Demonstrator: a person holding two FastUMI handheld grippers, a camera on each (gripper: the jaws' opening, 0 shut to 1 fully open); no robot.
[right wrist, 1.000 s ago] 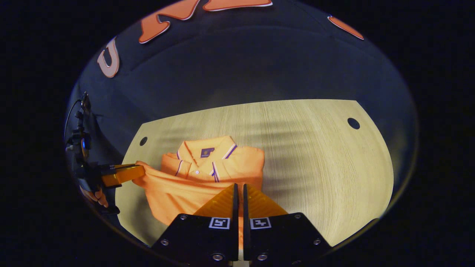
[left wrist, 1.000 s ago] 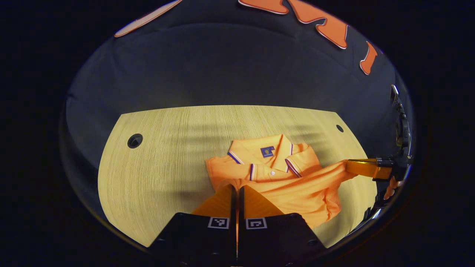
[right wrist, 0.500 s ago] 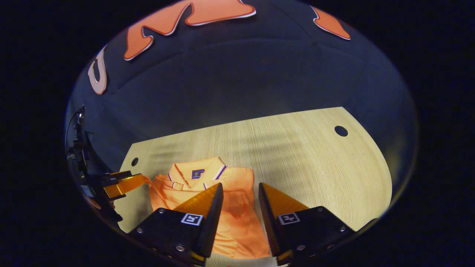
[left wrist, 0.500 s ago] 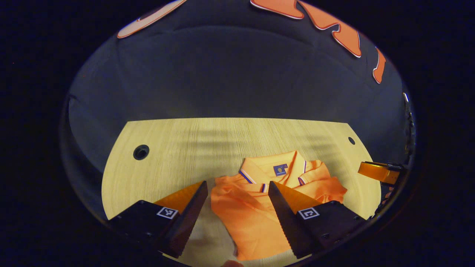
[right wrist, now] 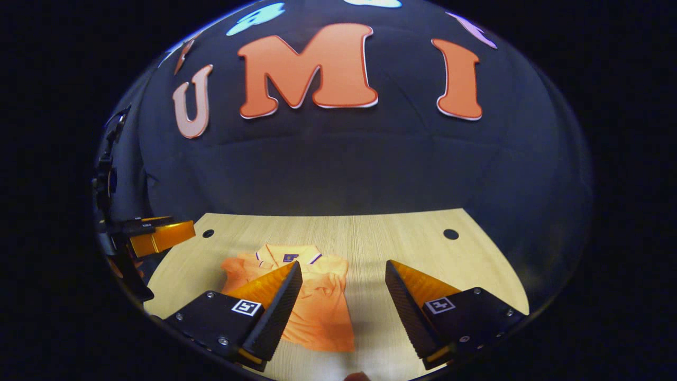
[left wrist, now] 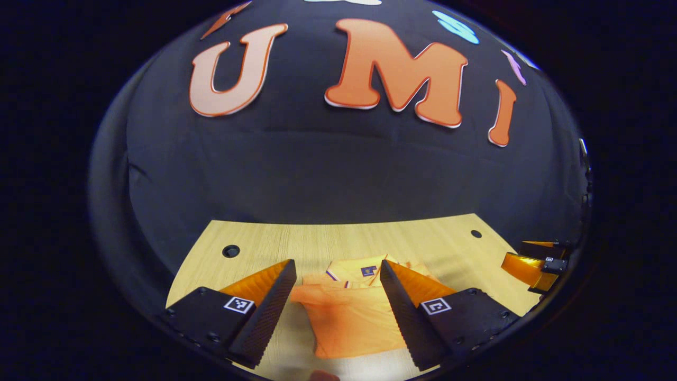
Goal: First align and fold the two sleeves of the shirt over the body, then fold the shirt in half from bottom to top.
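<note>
Shirt (left wrist: 353,317) folded on table (left wrist: 317,243), left gripper (left wrist: 336,275) and right gripper (right wrist: 344,275) both released above.

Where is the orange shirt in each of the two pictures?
Left gripper view: the orange shirt lies bottom centre, between this gripper's open fingers.
Right gripper view: the shirt lies bottom, left of centre, partly behind one finger.
Shared landmark: the shirt's collar.

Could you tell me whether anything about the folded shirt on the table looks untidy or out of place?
Slightly: the orange shirt lies folded on the wooden table, but one sleeve bulges out past the side edge near the collar, so the fold isn't neat. Nothing else stands out.
</note>
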